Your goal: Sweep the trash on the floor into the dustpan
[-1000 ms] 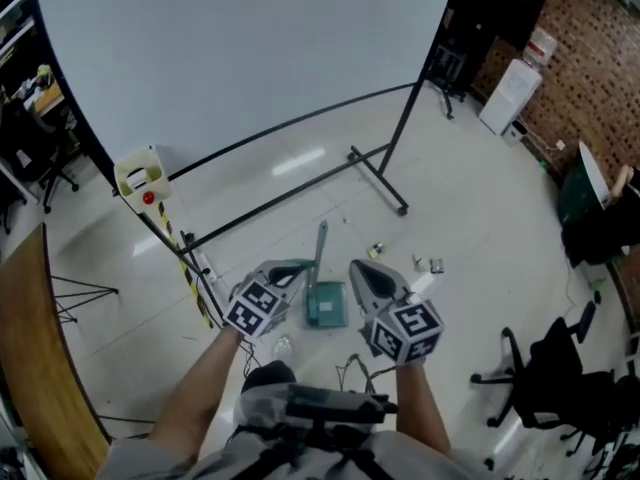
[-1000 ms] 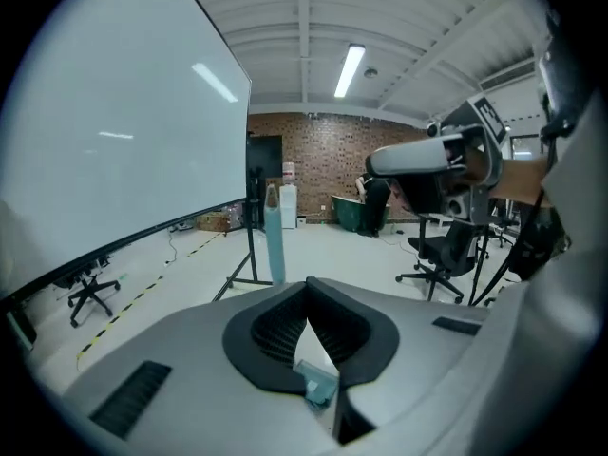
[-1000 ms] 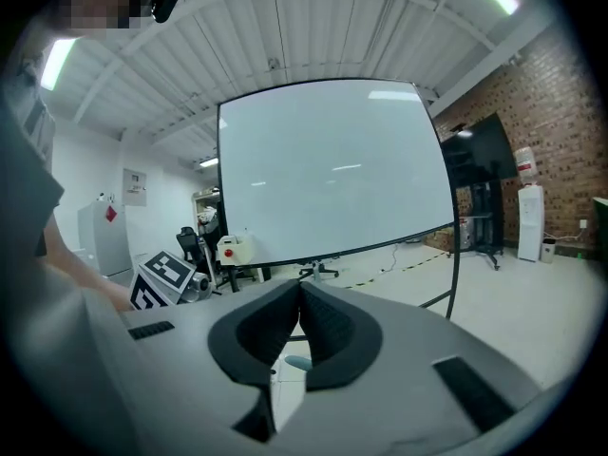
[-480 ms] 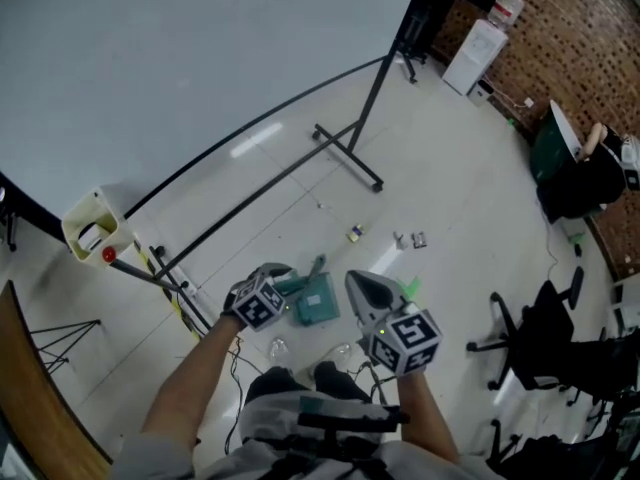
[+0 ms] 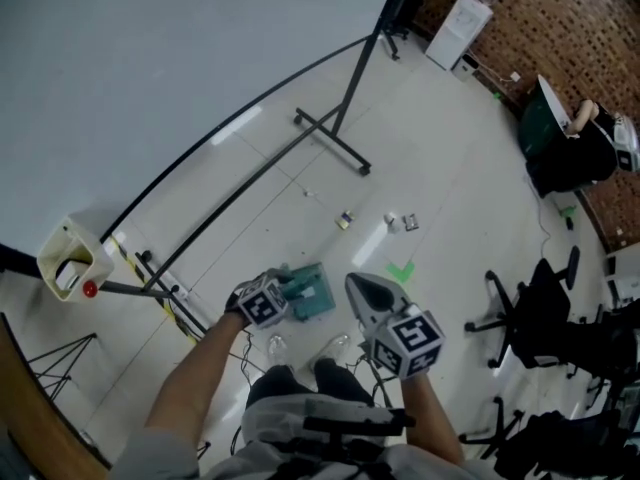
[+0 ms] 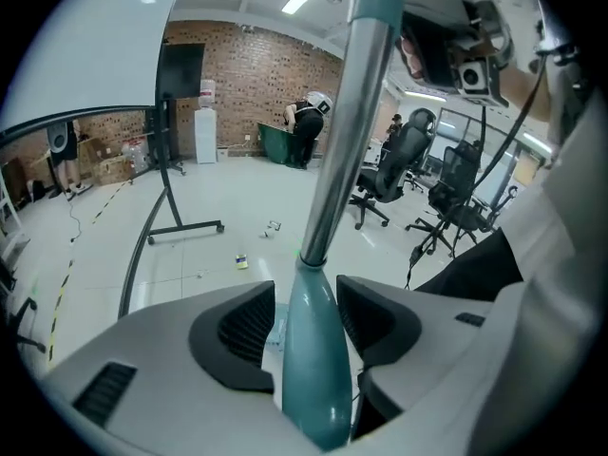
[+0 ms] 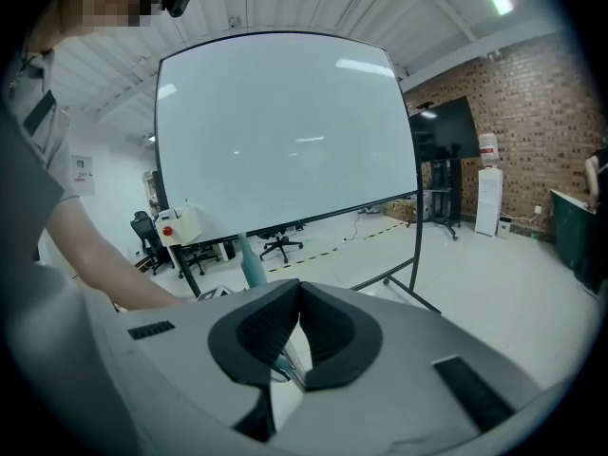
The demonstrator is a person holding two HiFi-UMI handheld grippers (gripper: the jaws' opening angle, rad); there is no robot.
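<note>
A teal dustpan [image 5: 316,294] lies on the pale floor just ahead of my feet. Its handle [image 6: 313,350], a teal socket carrying a metal pole [image 6: 344,131], rises between the jaws of my left gripper [image 5: 284,280]. Those jaws have just been opening and stand round the socket, with a sliver of gap at the left pad. Empty and shut, my right gripper [image 5: 356,283] hovers to the right of the dustpan. In the right gripper view [image 7: 299,288] the pads meet. Small bits of trash [image 5: 345,220] [image 5: 409,223] lie farther out, and the left gripper view also shows trash [image 6: 241,261].
A whiteboard on a black wheeled stand [image 5: 330,133] fills the far left. A cream box with a red button [image 5: 70,263] stands at the left. Office chairs [image 5: 520,308] crowd the right. A green tape mark [image 5: 400,269] and loose cables [image 5: 340,348] lie near my feet.
My left gripper has sunk to the dustpan, tipped downward and opened round the handle. The right gripper has dropped a little and stayed shut.
</note>
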